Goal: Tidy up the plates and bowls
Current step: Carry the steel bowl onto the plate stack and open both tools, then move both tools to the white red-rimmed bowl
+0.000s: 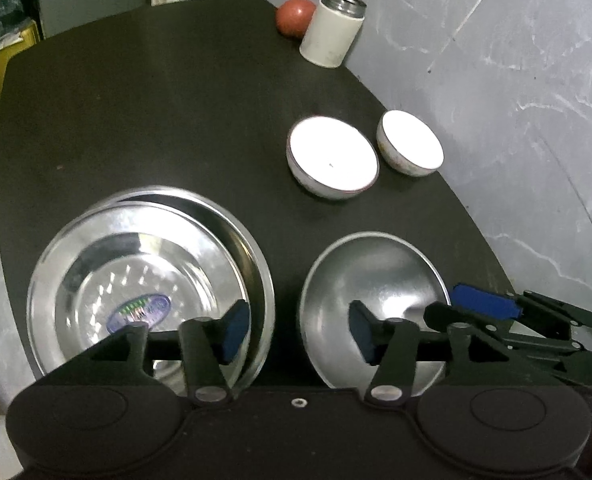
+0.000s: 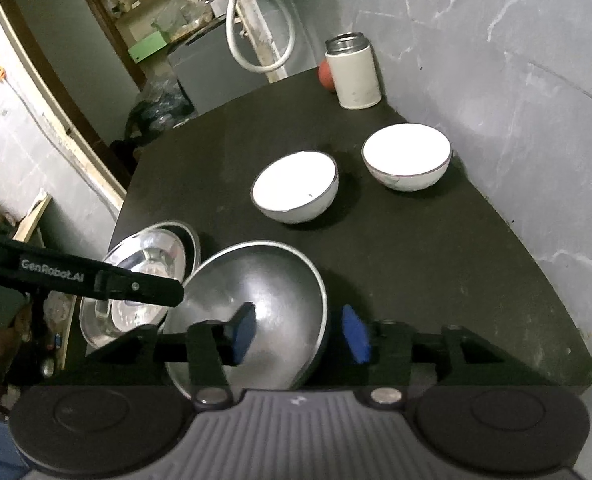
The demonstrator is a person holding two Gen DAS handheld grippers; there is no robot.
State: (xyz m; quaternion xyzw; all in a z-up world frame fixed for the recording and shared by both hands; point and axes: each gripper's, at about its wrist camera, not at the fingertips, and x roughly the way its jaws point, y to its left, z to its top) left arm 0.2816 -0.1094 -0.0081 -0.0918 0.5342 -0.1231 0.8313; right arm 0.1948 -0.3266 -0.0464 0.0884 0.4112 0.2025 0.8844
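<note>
Two stacked steel plates lie at the near left of the dark table, the upper one offset from the lower. A steel bowl sits to their right. My left gripper is open, one pad over the plates' right rim and the other over the steel bowl. In the right wrist view my right gripper is open and straddles the right rim of the steel bowl, one pad inside and one outside. Two white bowls stand apart farther back.
A white canister with a metal neck and a red round object stand at the far corner. The grey marbled wall runs along the table's right edge. Cluttered shelves lie beyond the left side.
</note>
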